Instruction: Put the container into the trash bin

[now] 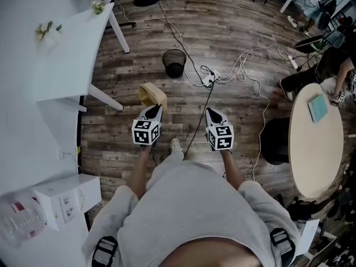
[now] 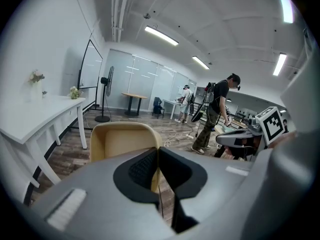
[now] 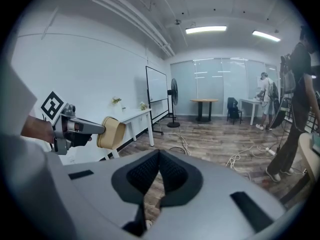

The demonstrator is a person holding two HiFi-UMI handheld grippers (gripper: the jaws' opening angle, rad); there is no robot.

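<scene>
In the head view the white bench (image 1: 55, 54) ran along the 9 o'clock side, out of the way. The left gripper (image 1: 155, 110) was held out in front of the person, and its 2 fingers (image 2: 142, 166) were pressed nearly together on the thin wall of the tan container (image 1: 152, 96). The left gripper view showed that wall pinched between the pads, with the rest of the tub standing out beyond the fingertips toward 12 o'clock and its hollow side turned back toward the camera. The container was therefore carried in the air over the wooden floor, resting on nothing.

The black mesh trash bin (image 1: 174, 63) stood on the floor at about 1 o'clock from the container, mouth up, well apart from it and near the white cables. That offset looked like the thing the next move depended on: the tub probably needed to travel ahead and a little to the right before it was above the bin's mouth.

The right gripper (image 1: 211, 113) hung level with the left at 3 o'clock from it, fingers closed on each other with nothing between them. The left hand was the nearer to the bin and the one carrying the load.
</scene>
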